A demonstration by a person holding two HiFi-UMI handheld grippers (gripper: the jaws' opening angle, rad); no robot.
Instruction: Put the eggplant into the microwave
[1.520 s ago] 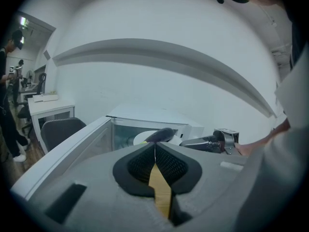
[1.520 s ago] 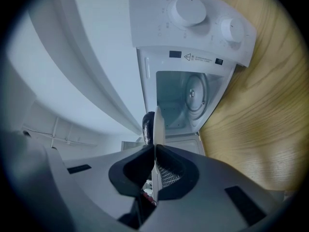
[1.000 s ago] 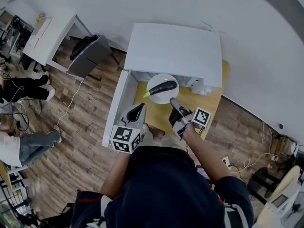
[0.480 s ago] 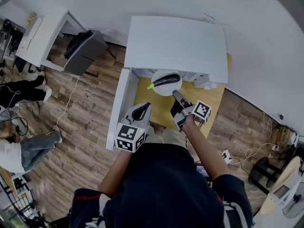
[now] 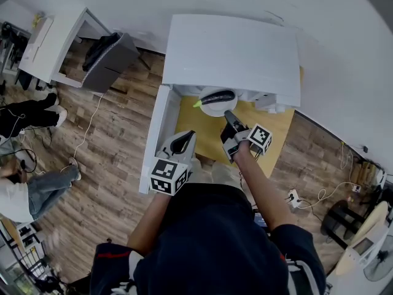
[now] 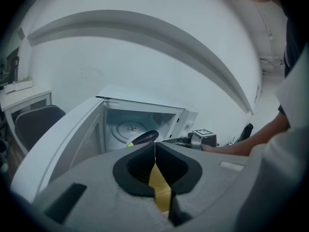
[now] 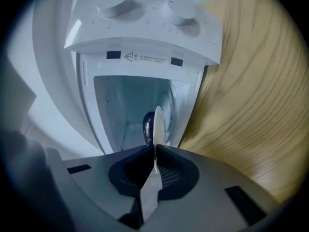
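Note:
A dark purple eggplant (image 5: pixel 216 97) with a green stem lies on a small white plate (image 5: pixel 215 109). My right gripper (image 5: pixel 228 114) is shut on the plate's near rim and holds it at the mouth of the white microwave (image 5: pixel 233 51), whose door (image 5: pixel 155 137) stands open to the left. In the right gripper view the plate (image 7: pixel 158 124) shows edge-on with the eggplant (image 7: pixel 148 125) behind it, in front of the cavity. My left gripper (image 5: pixel 181 139) hangs shut and empty near the door. In its own view the eggplant (image 6: pixel 144 137) shows before the cavity.
The microwave stands on a yellow wooden table (image 5: pixel 270 128). Its control knobs (image 7: pixel 145 6) are beside the cavity. Wooden floor, a white desk (image 5: pixel 55 39) and a dark chair (image 5: pixel 107 57) lie to the left. Cables run over the floor at right.
The plate with the eggplant has moved from in front of the microwave to its opening, its far rim now under the top edge. Both grippers have sunk a little.

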